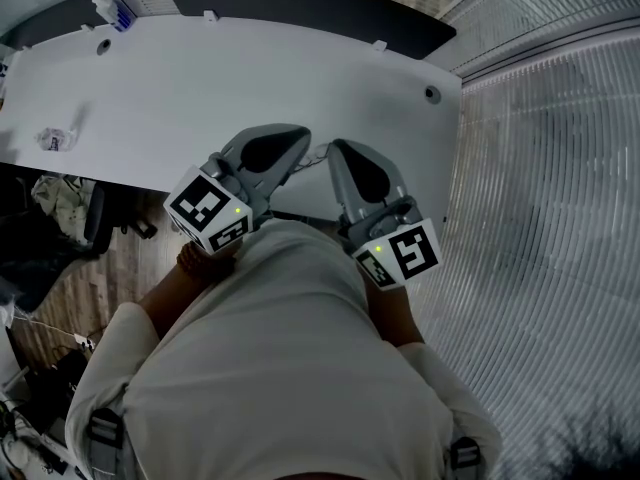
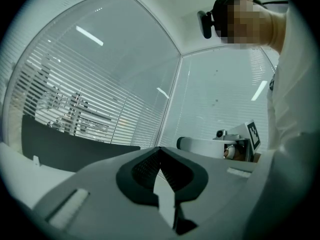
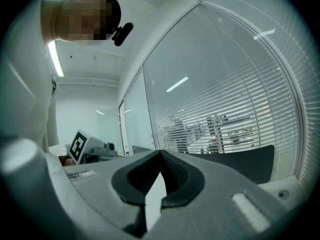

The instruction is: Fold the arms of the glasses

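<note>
Fingers of left gripper (image 1: pixel 302 138) and right gripper (image 1: pixel 336 148) clenched empty, tips near each other over white table (image 1: pixel 250 68).

A white short-sleeved shirt (image 1: pixel 280 368) is worn. Beside the shirt, on the left wrist, a dark beaded bracelet (image 1: pixel 193 263) is seen; grey strap buckles (image 1: pixel 104 430) are fitted at the shirt's shoulders.

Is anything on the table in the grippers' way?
Nothing visible. The left gripper and right gripper are shut and empty above the table; I cannot make out the glasses for sure.
</note>
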`<action>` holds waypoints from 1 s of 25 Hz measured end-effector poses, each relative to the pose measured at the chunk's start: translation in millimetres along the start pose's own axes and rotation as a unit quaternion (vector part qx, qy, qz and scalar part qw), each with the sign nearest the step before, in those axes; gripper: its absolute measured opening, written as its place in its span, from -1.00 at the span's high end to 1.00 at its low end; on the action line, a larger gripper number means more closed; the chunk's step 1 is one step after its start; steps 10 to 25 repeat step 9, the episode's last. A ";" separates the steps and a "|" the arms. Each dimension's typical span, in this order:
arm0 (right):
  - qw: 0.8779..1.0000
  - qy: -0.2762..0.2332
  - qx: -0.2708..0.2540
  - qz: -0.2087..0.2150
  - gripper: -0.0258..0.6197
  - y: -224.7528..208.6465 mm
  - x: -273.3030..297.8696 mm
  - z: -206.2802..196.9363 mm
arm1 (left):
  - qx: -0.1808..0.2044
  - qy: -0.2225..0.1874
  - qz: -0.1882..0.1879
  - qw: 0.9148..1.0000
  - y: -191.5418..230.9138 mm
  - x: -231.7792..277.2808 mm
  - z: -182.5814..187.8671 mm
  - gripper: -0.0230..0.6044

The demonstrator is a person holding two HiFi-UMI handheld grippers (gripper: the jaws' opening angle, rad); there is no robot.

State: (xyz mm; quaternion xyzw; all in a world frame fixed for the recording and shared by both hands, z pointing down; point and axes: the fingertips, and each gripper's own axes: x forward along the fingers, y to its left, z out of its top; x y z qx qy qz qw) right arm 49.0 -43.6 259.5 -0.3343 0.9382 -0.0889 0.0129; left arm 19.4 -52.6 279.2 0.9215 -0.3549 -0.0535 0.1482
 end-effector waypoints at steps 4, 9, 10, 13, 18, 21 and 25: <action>1.000 0.002 0.000 0.001 0.92 -0.9 2.6 -1.0 | -0.003 0.007 0.004 1.000 3.4 -0.4 -0.6 0.92; 1.000 0.004 0.001 -0.001 0.92 -1.9 3.4 -3.0 | 0.001 0.008 0.003 1.000 5.5 -1.7 -6.4 0.92; 1.000 0.004 0.001 -0.001 0.92 -1.9 3.4 -3.0 | 0.001 0.008 0.003 1.000 5.5 -1.7 -6.4 0.92; 1.000 0.004 0.001 -0.001 0.92 -1.9 3.4 -3.0 | 0.001 0.008 0.003 1.000 5.5 -1.7 -6.4 0.92; 1.000 0.004 0.001 -0.001 0.92 -1.9 3.4 -3.0 | 0.001 0.008 0.003 1.000 5.5 -1.7 -6.4 0.92; 1.000 0.004 0.001 -0.001 0.92 -1.9 3.4 -3.0 | 0.001 0.008 0.003 1.000 5.5 -1.7 -6.4 0.92; 1.000 0.004 0.001 -0.001 0.92 -1.9 3.4 -3.0 | 0.001 0.008 0.003 1.000 5.5 -1.7 -6.4 0.92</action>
